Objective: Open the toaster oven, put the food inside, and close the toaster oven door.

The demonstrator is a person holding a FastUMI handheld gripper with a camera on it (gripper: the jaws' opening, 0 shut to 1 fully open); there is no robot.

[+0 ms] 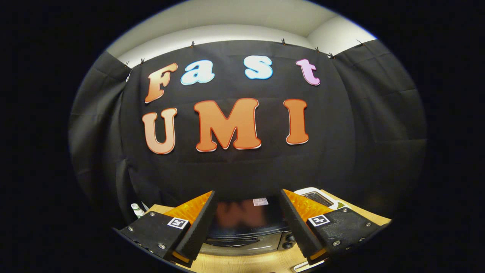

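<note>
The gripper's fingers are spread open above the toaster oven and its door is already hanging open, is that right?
Not quite. In the gripper view the toaster oven has its door shut, not open. The gripper fingers are spread open above it, holding nothing.

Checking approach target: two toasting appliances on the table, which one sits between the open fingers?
The black toaster oven, door shut, just ahead between the open gripper fingers. The white slot toaster stands beyond the right finger.

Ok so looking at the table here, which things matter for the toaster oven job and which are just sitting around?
For the job:
- toaster oven, door shut, seen between the fingers and just ahead of them
- gripper, fingers open, holding nothing

Just lying about:
- white slot toaster beyond the right finger
- small white bottle past the left finger
- wooden table

I can't make out any food.
</note>
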